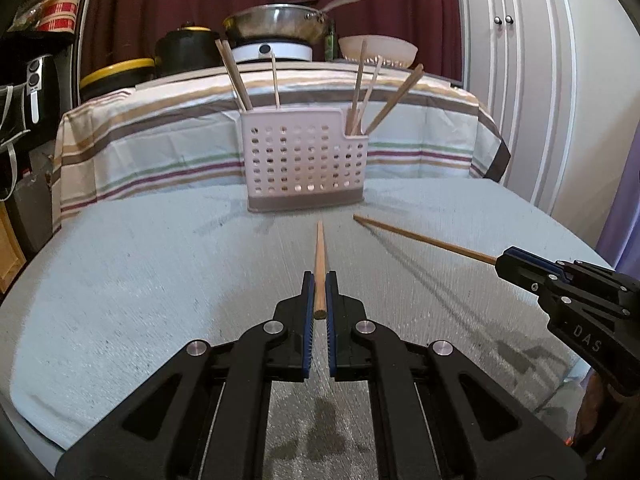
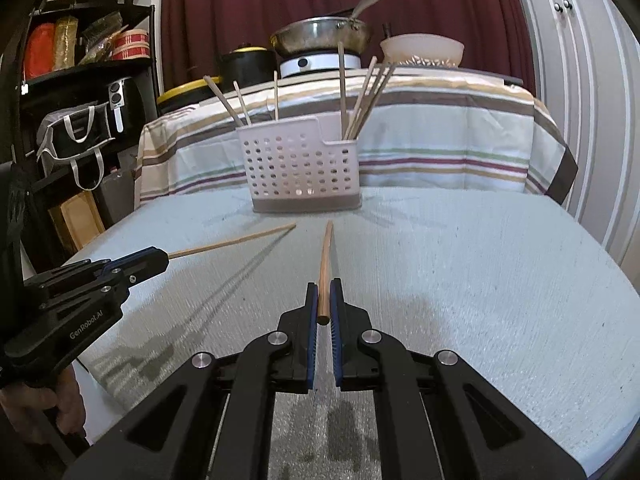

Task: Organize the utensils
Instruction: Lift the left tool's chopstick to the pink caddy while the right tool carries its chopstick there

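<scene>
Wood was the material of every utensil in view: slim, round, tapering chopsticks. On the left, the left gripper [image 1: 319, 280] was seen with its ribbed blue pads [image 1: 307, 304] closed narrowly on the thick end of one chopstick [image 1: 319, 256], whose tip was pointed towards the holder [image 1: 306, 160]. The pale, coarse-textured table cover [image 1: 160, 280] was spread under it, with bare cloth between the tip and the holder's base. The holder itself was a white plastic caddy, box-shaped, pierced with rows of round holes and banded grey at the bottom, standing upright near the far edge of the table. Three chopsticks [image 1: 236, 76] were leaned in its left part and several more [image 1: 376, 92] were fanned out of the lower right compartment. Behind it, a striped cloth [image 1: 420, 136] was draped over a higher surface on which a steel pan [image 1: 276, 24] and a white bowl [image 1: 378, 50] were set. On the right, the right gripper [image 2: 324, 286] was clamped likewise on a second chopstick [image 2: 326, 264], which was held above the cover and aimed at the holder. The two sticks were kept apart, converging towards the caddy; open cloth was left to the table's curved right edge.
</scene>
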A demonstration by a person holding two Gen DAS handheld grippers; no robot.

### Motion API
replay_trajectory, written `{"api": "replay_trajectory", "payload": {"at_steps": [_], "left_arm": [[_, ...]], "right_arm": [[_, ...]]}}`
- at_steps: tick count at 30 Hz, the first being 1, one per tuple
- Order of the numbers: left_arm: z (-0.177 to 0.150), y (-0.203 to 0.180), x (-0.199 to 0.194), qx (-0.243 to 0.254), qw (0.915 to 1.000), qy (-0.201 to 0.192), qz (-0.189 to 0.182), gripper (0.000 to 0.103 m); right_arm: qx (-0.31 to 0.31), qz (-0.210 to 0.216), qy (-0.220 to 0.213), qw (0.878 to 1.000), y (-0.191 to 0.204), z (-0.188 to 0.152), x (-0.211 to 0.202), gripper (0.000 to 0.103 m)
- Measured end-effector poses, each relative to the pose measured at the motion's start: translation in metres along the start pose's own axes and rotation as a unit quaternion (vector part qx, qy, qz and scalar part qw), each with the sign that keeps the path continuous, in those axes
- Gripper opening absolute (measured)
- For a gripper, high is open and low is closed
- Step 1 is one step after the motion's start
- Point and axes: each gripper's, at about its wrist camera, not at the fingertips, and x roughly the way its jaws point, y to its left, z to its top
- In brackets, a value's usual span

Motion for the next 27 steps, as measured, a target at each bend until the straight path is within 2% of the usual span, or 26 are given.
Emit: {"api": "replay_trajectory", "payload": {"at_steps": [7,20,27], "left_arm": [[0.014,0.004,-0.011,-0.004,0.9998,-0.020,0.002,0.006],[0.064,0.025,-0.037,-0.024,0.9976,-0.065,0.010,0.006],[0.087,0.038,-0.030,-0.033,0.9967,-0.073,0.014,0.006]], "right_arm": [[0.002,0.003,-0.020,1.000,-0.001,0.017,-0.008,0.007],[-0.008,0.009,-0.061,0.998,0.001,0.063,-0.020,0.007],[-0.020,0.012,-0.069,0.997,0.004,0.084,-0.011,0.007]]}}
